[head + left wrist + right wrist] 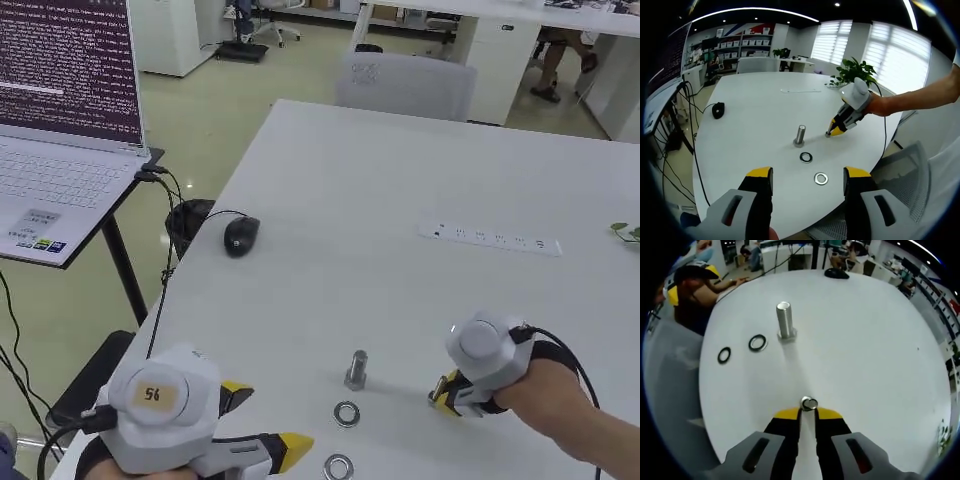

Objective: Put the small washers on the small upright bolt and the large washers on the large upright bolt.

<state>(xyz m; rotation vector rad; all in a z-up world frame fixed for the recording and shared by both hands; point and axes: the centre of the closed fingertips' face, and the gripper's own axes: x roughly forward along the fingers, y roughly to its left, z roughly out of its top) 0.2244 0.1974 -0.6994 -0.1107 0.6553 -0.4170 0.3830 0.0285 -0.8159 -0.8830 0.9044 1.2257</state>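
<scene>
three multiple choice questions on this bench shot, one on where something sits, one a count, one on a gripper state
1. In the head view, where do the washers lie relative to the large bolt?
A. flat on the table, on the person's side of it
B. threaded onto it
C. in a tray behind it

2. How many washers lie loose?
A. one
B. two
C. four

3. How does the left gripper stand?
A. jaws wide open, holding nothing
B. shut on a washer
C. shut on the large bolt

Answers:
1 A: both rings lie flat between the bolt and the person.
2 B: two rings show in all three views.
3 A: its own view shows a wide gap between the yellow tips, with nothing held.
</scene>
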